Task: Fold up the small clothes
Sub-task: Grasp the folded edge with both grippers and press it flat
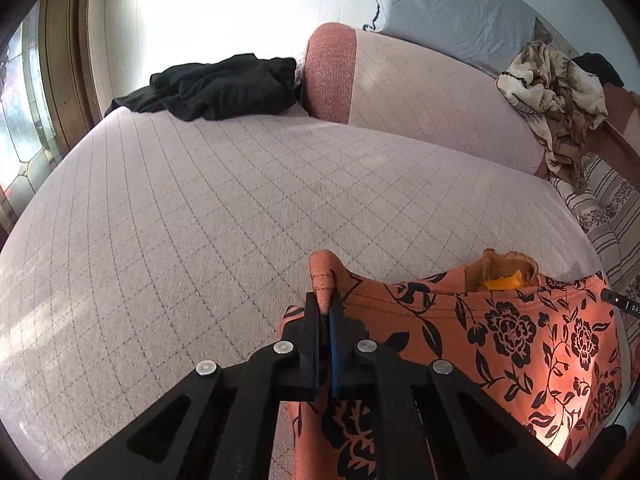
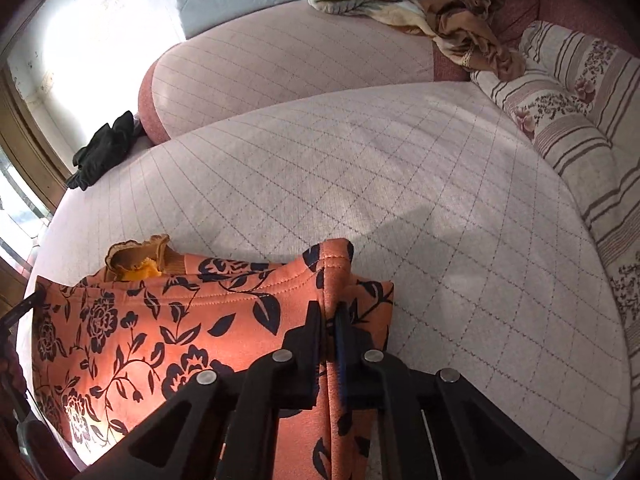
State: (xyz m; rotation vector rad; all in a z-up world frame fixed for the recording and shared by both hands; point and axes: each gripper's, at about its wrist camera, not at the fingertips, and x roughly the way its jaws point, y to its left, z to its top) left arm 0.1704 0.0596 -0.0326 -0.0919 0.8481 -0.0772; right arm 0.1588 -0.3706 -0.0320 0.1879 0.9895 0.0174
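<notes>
An orange garment with black flowers (image 1: 500, 332) hangs stretched between my two grippers above the pink quilted sofa seat (image 1: 200, 208). My left gripper (image 1: 326, 304) is shut on its left top corner. My right gripper (image 2: 330, 312) is shut on its right top corner; the garment (image 2: 168, 332) spreads to the left in the right wrist view. A yellow-brown frilled piece (image 1: 504, 272) shows behind the garment's top edge, and also in the right wrist view (image 2: 138, 258). The right gripper's tip (image 1: 620, 302) shows at the far right of the left wrist view.
A black garment (image 1: 216, 84) lies at the seat's far left, by the sofa's backrest cushion (image 1: 420, 92). A brown and cream crumpled blanket (image 2: 420, 4) sits on the backrest's right. A striped floral pillow (image 2: 580, 120) lies at the right. A window (image 1: 20, 112) is at the left.
</notes>
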